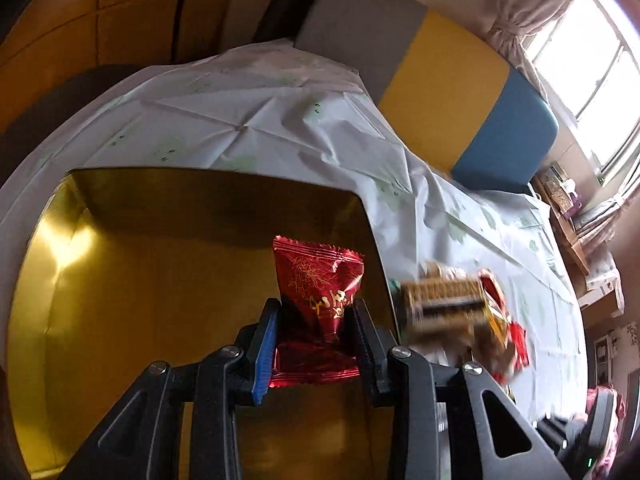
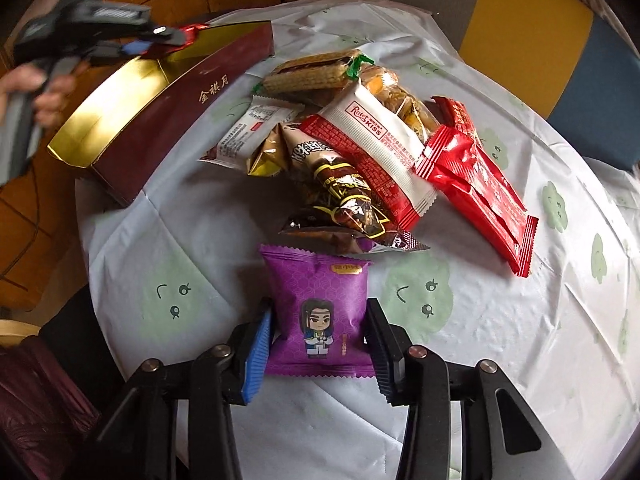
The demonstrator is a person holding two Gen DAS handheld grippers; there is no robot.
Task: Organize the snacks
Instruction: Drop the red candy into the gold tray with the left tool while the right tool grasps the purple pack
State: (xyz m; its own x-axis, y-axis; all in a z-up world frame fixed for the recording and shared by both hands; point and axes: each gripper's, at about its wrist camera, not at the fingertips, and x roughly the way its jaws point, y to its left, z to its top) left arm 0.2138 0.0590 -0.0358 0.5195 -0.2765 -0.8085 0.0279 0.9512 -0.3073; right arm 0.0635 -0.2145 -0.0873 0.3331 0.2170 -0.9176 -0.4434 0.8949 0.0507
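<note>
One gold-lined box (image 2: 120, 92), one purple packet (image 2: 318, 312), one dark red packet (image 1: 316, 292), two bright red packets (image 2: 476, 184), remaining pile uncountable.

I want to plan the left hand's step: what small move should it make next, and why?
Probably open the left gripper and drop the red snack packet. The gripper is clamped on the packet, above the empty gold interior of the box, so a release should land it inside. The right gripper already pinches the purple packet.
</note>
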